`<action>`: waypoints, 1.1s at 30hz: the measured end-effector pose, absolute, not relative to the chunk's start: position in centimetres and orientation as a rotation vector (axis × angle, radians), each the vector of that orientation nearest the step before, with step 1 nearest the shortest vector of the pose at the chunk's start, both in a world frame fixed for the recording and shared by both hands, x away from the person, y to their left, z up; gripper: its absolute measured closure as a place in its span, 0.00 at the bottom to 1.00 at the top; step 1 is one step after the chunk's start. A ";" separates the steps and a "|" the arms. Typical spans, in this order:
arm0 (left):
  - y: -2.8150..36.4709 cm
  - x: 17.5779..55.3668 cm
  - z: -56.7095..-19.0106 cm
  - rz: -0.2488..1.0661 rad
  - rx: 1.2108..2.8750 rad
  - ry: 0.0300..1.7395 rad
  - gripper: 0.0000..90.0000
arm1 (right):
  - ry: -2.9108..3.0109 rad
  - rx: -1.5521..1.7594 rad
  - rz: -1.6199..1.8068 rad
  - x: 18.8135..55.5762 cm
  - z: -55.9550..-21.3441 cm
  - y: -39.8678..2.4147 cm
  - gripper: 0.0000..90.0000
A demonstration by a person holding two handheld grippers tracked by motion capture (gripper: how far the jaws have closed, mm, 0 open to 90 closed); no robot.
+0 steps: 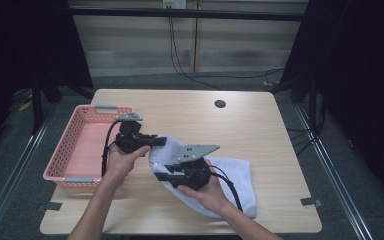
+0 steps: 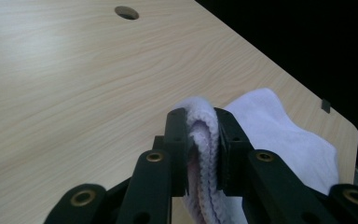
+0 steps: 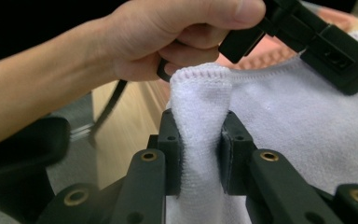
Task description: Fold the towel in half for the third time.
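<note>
White towel (image 1: pixel 230 175) pinched by both tongs.
The left gripper (image 2: pixel 204 122) squeezes a folded edge of it, and the right gripper (image 3: pixel 201 135) squeezes another edge. The towel hangs between them, its far end resting on the wooden table (image 1: pixel 250 120) beside the pink basket (image 1: pixel 75 145).

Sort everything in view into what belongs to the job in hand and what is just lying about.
In the job:
white towel
left claw, shut on its edge
right claw, shut on its edge

Lying about:
pink basket
table
</note>
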State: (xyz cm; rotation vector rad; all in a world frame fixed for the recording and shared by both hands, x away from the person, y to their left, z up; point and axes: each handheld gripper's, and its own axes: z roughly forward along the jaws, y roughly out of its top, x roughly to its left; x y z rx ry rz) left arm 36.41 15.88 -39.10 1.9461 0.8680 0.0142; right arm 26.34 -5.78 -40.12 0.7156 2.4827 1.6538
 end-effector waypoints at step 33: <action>-0.9 35.9 -45.9 -0.159 2.127 0.688 0.66 | 2.408 1.041 1.423 19.5 -46.6 -20.2 0.59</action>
